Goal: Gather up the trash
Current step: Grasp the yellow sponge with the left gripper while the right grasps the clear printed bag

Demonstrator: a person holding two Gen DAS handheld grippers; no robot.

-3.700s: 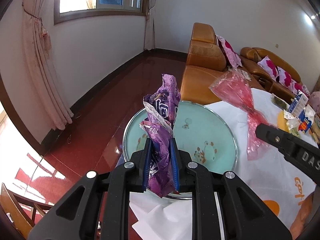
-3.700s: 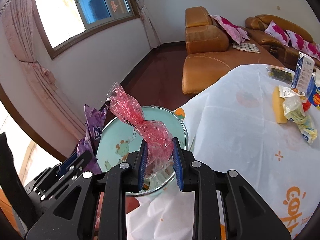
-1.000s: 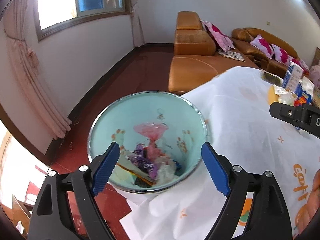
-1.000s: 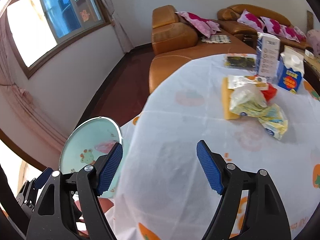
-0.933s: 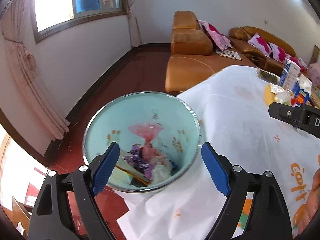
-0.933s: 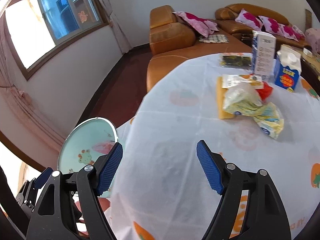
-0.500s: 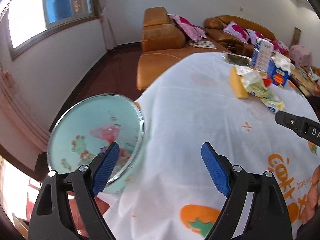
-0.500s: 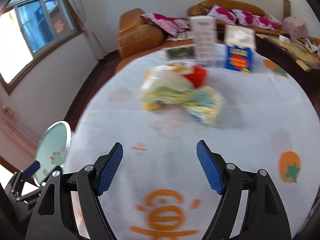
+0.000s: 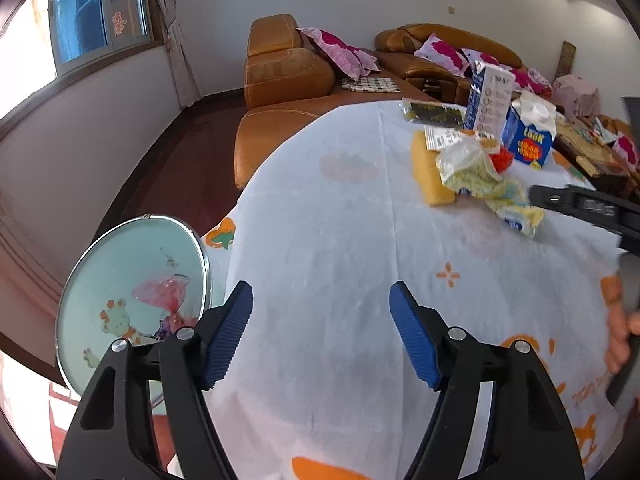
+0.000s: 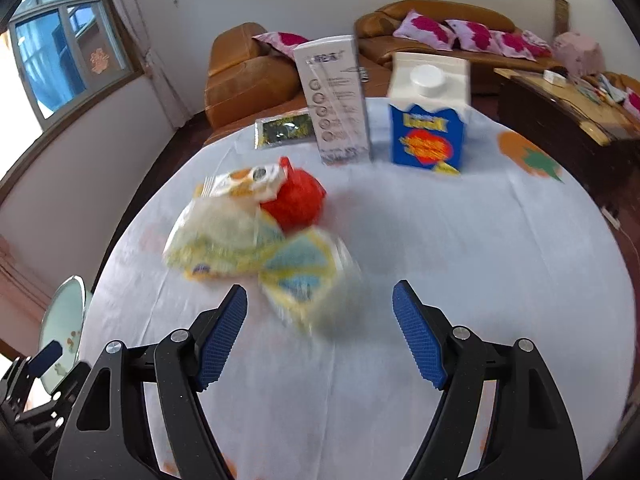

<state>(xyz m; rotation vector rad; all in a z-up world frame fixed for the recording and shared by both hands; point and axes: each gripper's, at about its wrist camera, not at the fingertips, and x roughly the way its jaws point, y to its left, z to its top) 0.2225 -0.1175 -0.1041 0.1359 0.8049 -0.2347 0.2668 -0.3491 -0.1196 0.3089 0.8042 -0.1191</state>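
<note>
Bin [image 9: 100, 280] sits lower left in the left view, beside the table edge; round metal rim, pale teal inside with cartoon prints; holds a pink film wrapper [image 9: 164, 294] and some purple scraps under it, partly hidden by the finger; left gripper [image 9: 320, 332] is over bare tablecloth [image 9: 320, 220], jaws closing but still wide apart, nothing between them, pads ribbed blue; right gripper [image 10: 320, 330] gapes about as wide, empty, hovering just short of the crumpled yellow wrappers [image 10: 256, 248] at frame centre, no contact visible; wrappers are blurred, thin crinkly plastic, yellow with blue patches; touching them behind is a red mesh ball [image 10: 296, 196] and a flat orange-white packet [image 10: 244, 180]; further back stand a tall grey carton [image 10: 336, 100] and a blue-white carton [image 10: 428, 120] with a white screw cap, both upright, near each other; a flat dark-green foil pack [image 10: 284, 130] lies left of the grey carton; in the left view a yellow sponge block [image 9: 430, 172] lies under the wrappers; cloth is white, thin, printed with orange motifs.
</note>
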